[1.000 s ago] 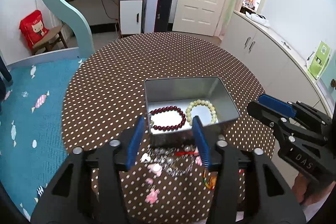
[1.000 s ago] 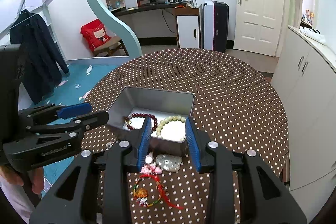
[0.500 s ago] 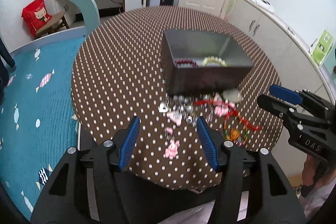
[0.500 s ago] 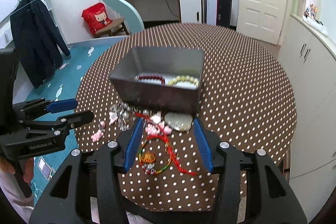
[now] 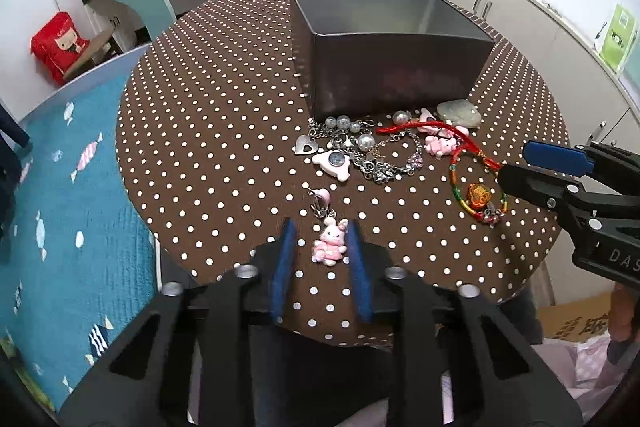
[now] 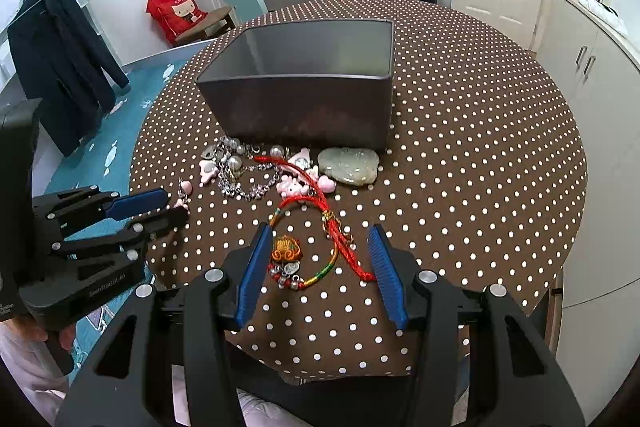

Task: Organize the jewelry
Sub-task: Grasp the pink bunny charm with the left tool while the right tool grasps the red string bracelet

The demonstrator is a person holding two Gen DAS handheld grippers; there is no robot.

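Left claw (image 5: 322, 227) has just been closing around the pink bunny charm (image 5: 330, 242) near the table's (image 5: 208, 95) front edge; we see its pads beside it, not pressing. Right claw (image 6: 318, 241) stands open astride the colored cord bracelet (image 6: 308, 247). We note remaining jewelry heaped against the metal box (image 6: 304, 99); the dotted table right of it lies bare.

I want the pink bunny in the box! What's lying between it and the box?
In the left wrist view, the silver chain tangle lies between pink bunny charm and metal box.
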